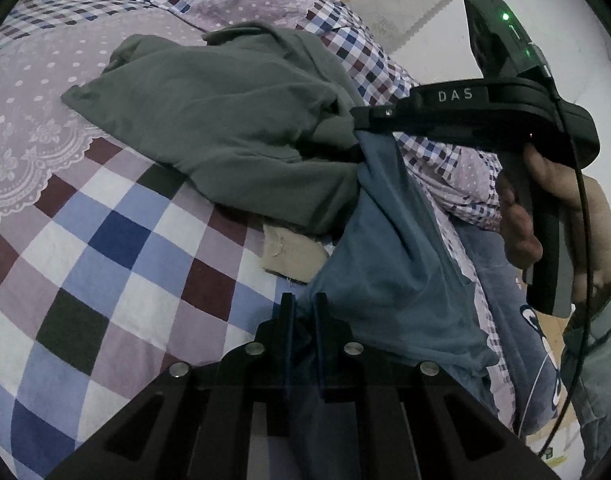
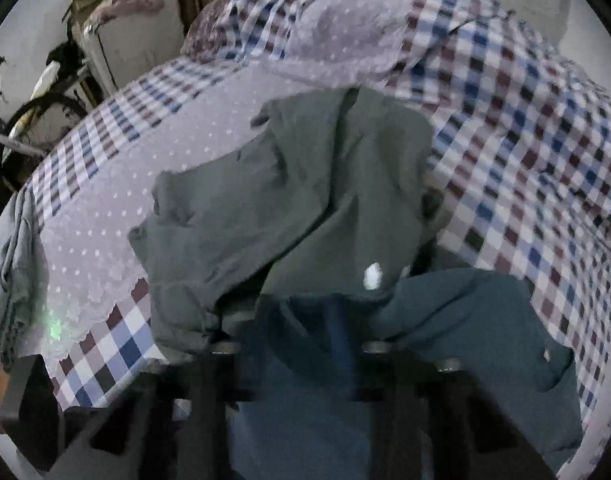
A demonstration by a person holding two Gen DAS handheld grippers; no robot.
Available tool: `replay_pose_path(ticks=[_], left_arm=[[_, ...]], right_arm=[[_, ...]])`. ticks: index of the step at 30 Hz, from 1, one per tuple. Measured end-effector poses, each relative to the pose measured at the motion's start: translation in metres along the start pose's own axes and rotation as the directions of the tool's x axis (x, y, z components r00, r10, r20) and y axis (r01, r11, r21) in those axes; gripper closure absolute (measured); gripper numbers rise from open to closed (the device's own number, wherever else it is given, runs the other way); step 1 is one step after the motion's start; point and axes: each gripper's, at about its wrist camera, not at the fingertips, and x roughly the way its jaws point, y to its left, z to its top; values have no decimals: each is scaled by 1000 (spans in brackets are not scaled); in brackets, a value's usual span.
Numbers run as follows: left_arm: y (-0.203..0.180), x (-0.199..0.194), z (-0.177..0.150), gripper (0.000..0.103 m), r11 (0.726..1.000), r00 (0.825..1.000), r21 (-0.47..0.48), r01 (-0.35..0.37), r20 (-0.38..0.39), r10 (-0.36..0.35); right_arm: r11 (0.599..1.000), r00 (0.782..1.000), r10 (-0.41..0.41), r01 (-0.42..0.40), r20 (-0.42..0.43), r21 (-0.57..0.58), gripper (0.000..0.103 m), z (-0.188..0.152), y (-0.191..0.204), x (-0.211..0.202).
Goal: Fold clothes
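Nearest the left wrist camera, the left tongs (image 1: 303, 308) stand with their jaws drawn narrow, pinching the near edge of the blue garment (image 1: 389, 264). That blue cloth runs up and away from them, stretched taut, to the right tongs (image 1: 359, 126), whose tips are closed on its far upper corner. The right tongs lie level across the right of the scene, their body marked with the letters DAS, and the person's hand (image 1: 553, 208) wraps the grip below, fingers curled round it, a cable trailing down past the wrist.

In the right wrist view, blurred, the blue garment (image 2: 445, 320) drapes over the jaws so that the tips are hidden.

The bed (image 1: 117, 240), the largest thing here, is spread with a checked and dotted lilac cover. On it, far and left of the blue garment, lies the grey-green garment (image 1: 209, 120), crumpled and unfolded, its near right edge touching the blue one. Just beside the blue cloth, on the near side of the grey-green heap, a small beige cloth (image 1: 291, 254) peeps out.
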Motion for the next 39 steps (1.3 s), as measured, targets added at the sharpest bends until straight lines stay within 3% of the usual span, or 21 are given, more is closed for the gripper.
replay_pose_path(ticks=[3, 4, 6, 8, 13, 16, 17, 21, 23, 25, 28, 31, 33, 35, 39], left_arm=[[-1, -12, 2, 97, 1000, 997, -7, -6, 78, 6], [-1, -16, 2, 97, 1000, 995, -11, -7, 104, 8], [1, -9, 2, 97, 999, 997, -25, -25, 72, 27], [4, 2, 2, 97, 997, 997, -42, -64, 32, 65], [4, 7, 3, 96, 997, 997, -40, -67, 25, 68], [7, 7, 5, 95, 998, 999, -42, -41, 30, 42], [8, 7, 6, 95, 998, 999, -48, -28, 32, 30], [7, 5, 6, 90, 999, 999, -52, -5, 42, 8], [8, 5, 7, 87, 998, 999, -55, 4, 48, -1], [11, 3, 8, 82, 998, 998, -59, 7, 59, -4], [9, -10, 1, 66, 999, 997, -47, 4, 75, 0], [4, -26, -6, 47, 1000, 997, -1, -15, 81, 15], [1, -44, -13, 31, 998, 995, 36, -48, 95, 45], [-4, -62, -18, 21, 995, 988, 52, -89, 131, 82], [-4, -102, -36, 20, 992, 980, 46, -114, 170, 104]], right_arm=[[999, 999, -27, 28, 23, -38, 103, 2, 7, -5], [998, 996, -48, 51, 74, -31, 103, 5, 7, -16], [998, 983, -68, 67, 173, 10, 103, 12, 2, -38], [996, 973, -81, 70, 216, 58, 103, 19, -6, -46], [980, 973, -196, 192, 125, 44, 103, 23, -2, -1], [968, 964, -241, 231, 113, 98, 101, 20, -5, 6], [966, 960, -245, 230, 133, 116, 97, 18, -6, 0], [957, 927, -254, 200, 277, 208, 36, 1, -11, -56], [956, 899, -241, 155, 366, 248, 31, -16, -21, -98], [951, 872, -234, 113, 429, 289, 29, -44, -37, -140], [930, 840, -239, 54, 487, 363, 26, -105, -62, -192], [899, 819, -257, 8, 512, 438, 25, -189, -82, -236], [879, 810, -286, 9, 511, 478, 25, -249, -85, -256], [849, 801, -334, 26, 497, 528, 25, -308, -85, -271], [759, 784, -414, 17, 462, 651, 25, -424, -74, -292]])
